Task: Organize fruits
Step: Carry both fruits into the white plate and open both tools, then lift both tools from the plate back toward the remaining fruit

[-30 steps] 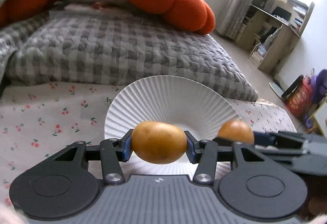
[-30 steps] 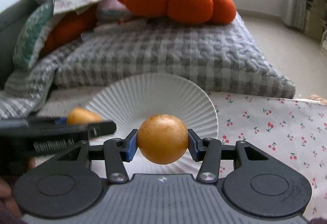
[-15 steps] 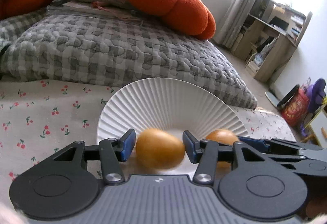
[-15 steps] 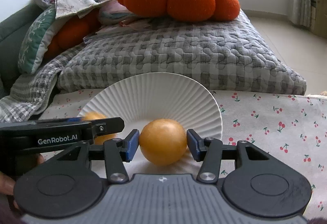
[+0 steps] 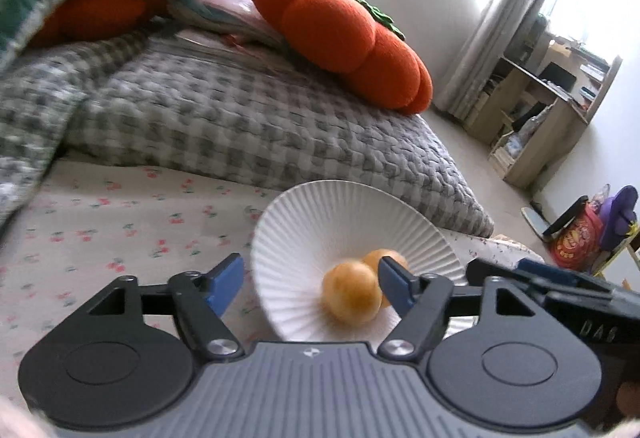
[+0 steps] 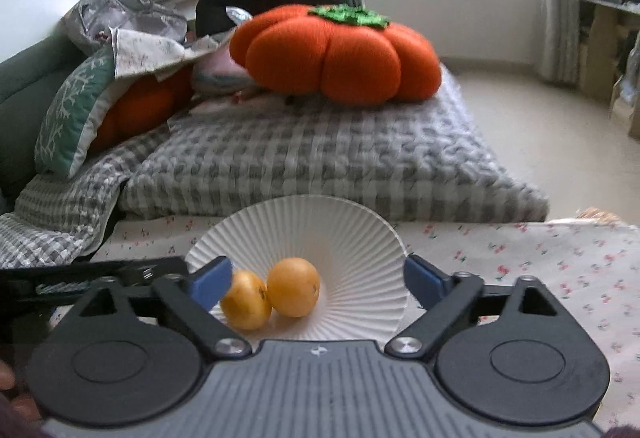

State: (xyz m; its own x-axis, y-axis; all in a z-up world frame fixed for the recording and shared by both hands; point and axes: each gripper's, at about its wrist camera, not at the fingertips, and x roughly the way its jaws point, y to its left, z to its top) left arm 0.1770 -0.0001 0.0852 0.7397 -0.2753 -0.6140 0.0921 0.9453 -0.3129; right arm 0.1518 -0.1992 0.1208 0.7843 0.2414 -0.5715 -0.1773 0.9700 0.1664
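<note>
Here, a surface covered in a white cloth point(image 6: 540, 262) printed with small red cherries fills the foreground; whether it is a desk or a bed cannot be told. Behind it lies a thick grey checked quilt point(image 6: 320, 162), and on the quilt sits a big orange pumpkin cushion point(image 6: 340, 54) with a green top. Further left are a green patterned pillow point(image 6: 72, 110) and a heap of fabric. A pale floor, long curtains point(image 5: 504, 10) by a bright window and a wooden shelf unit point(image 5: 536, 106) crowded with things show on the right of the room. On the cloth stands a white ribbed plate point(image 6: 352, 238), and two round yellow-orange fruits lie in it, touching each other. In the right wrist view, the right claw point(image 6: 318, 280) is spread wide, its blue tips on either side of the plate's near half, and it holds nothing. The fruit point(image 6: 293, 293) nearer the middle sits between the tips, touching neither; the other fruit point(image 6: 245, 299) lies just beside the left tip. In the left wrist view, the left claw point(image 5: 312, 286) is also spread and empty, with the fruits lying close to its right tip and the plate rim point(image 5: 264, 238) between the fingers.
</note>
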